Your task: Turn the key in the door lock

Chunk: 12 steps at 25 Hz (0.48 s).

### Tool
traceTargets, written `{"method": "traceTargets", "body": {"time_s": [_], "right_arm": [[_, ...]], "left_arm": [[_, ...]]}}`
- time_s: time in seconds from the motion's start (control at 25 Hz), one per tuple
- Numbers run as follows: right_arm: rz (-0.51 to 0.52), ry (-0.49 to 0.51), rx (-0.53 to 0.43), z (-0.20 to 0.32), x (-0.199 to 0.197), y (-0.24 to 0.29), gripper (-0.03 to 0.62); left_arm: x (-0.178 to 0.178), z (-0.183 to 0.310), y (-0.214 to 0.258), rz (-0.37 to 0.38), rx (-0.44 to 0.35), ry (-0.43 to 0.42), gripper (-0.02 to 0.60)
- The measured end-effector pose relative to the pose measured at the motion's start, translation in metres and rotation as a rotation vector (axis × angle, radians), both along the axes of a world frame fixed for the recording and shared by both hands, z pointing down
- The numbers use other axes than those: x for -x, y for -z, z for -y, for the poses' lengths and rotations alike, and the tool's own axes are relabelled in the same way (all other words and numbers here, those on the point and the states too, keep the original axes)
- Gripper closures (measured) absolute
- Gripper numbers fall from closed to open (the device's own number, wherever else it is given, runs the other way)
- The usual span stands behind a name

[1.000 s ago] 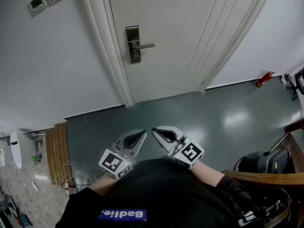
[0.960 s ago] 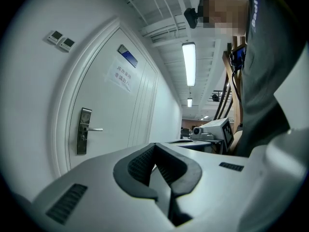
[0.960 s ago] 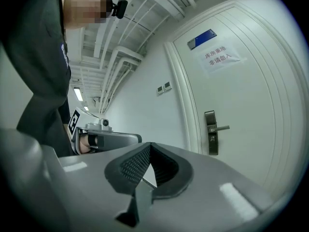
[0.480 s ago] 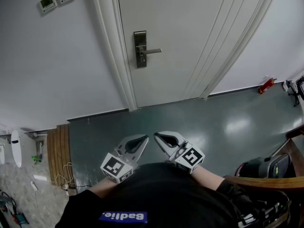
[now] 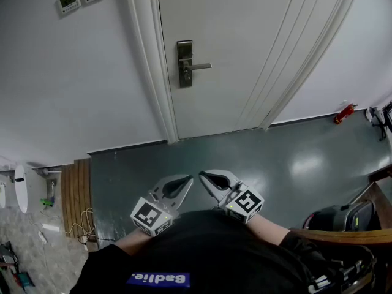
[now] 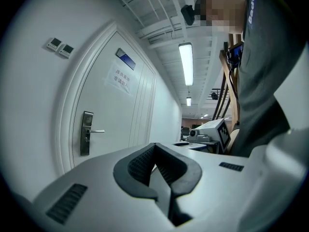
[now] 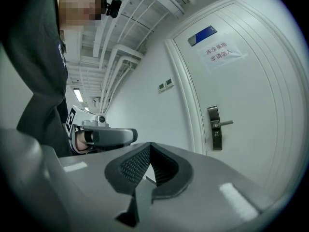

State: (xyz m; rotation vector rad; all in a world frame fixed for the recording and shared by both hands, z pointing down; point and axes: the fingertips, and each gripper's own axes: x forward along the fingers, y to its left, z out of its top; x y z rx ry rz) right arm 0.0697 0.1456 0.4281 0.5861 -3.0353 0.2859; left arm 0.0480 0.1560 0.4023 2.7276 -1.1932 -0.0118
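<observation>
while the person holds both tools level in front of a black top, the left gripper (image 5: pixel 187 179) has its jaws pressed together with nothing between them, and the right gripper (image 5: pixel 201 175) is closed the same way, also empty. their tips sit just beside each other over the grey-green floor (image 5: pixel 263 158), touching nothing. the door lock (image 5: pixel 185 63) is one dark metal plate near the left edge of the white door (image 5: pixel 245 48), well apart from both grippers. it carries one lever handle (image 5: pixel 201 67) that points toward the door's middle. whether a key sits in it is too small to tell. counted: two grippers, one door, one lock plate, one handle, one paper notice (image 6: pixel 119 78) and one blue sign (image 6: pixel 125 59) near the door's top edge, and two wall panels (image 5: pixel 68 0) left of the frame.
</observation>
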Motion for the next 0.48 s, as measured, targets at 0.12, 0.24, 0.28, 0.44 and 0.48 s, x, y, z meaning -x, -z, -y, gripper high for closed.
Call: {"method": "traceTargets", "body": {"time_s": [0.12,0.24,0.28,0.44,0.48], "right_arm": [[0.001,0.005,0.012,-0.0018,0.0009,-0.0006,0.594],[0.002,0.004,0.018,-0.0031,0.0004,-0.0013,0.594],[0.001,0.004,0.017,-0.0035,0.0004,-0.002,0.594],[-0.002,0.005,0.018,-0.0045,0.0007,-0.0041,0.594],[-0.002,0.005,0.019,-0.0046,0.0008,-0.0045,0.594]], "left_arm": [[0.0015,-0.003,-0.0022,0.001,0.003,0.003,0.588],[0.002,-0.0054,-0.0003,0.001,0.003,0.007,0.588],[0.0022,-0.0058,-0.0008,0.0,0.003,0.008,0.588],[0.0024,-0.0068,-0.0007,-0.003,0.0,0.012,0.588],[0.0024,-0.0069,-0.0001,-0.005,-0.001,0.012,0.588]]}}
